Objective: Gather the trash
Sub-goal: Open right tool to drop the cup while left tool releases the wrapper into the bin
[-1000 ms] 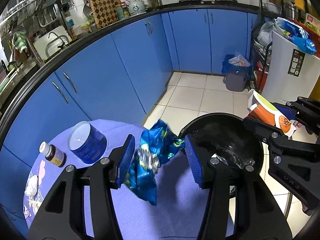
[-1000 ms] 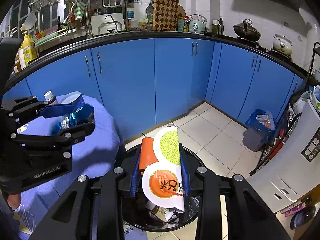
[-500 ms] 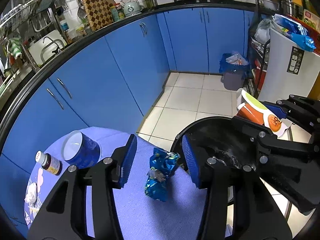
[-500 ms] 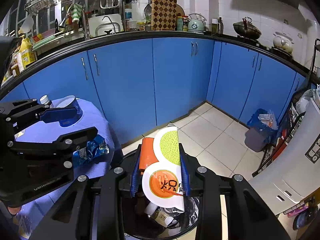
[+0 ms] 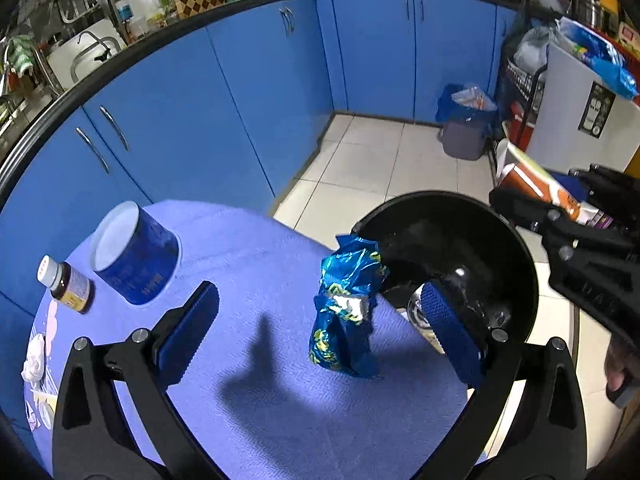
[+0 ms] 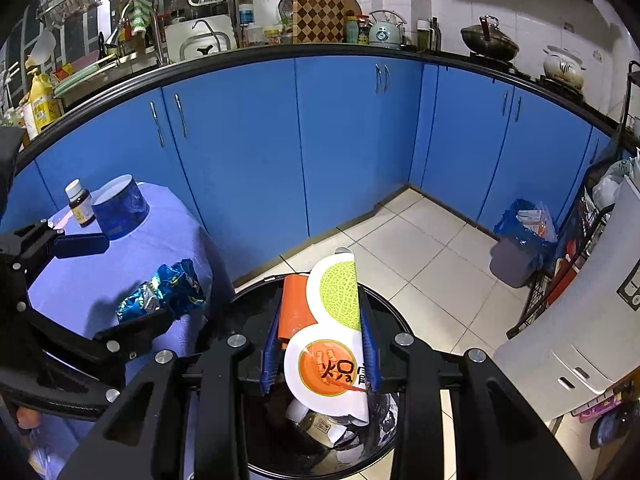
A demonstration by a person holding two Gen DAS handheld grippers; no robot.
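Observation:
A crumpled blue foil snack bag lies on the purple-clothed table at its edge beside the black trash bin; it also shows in the right wrist view. My left gripper is wide open above the bag, not touching it. My right gripper is shut on an orange, white and green carton, held over the open bin, which has trash inside.
A blue can, a small pill bottle and a white crumpled tissue sit on the table's left. Blue cabinets curve behind. A grey bin with a blue liner and a white appliance stand at the right.
My left gripper opened wide and pulled back from the blue bag, which now lies on the table at the bin's edge. My right gripper still holds the carton over the bin.

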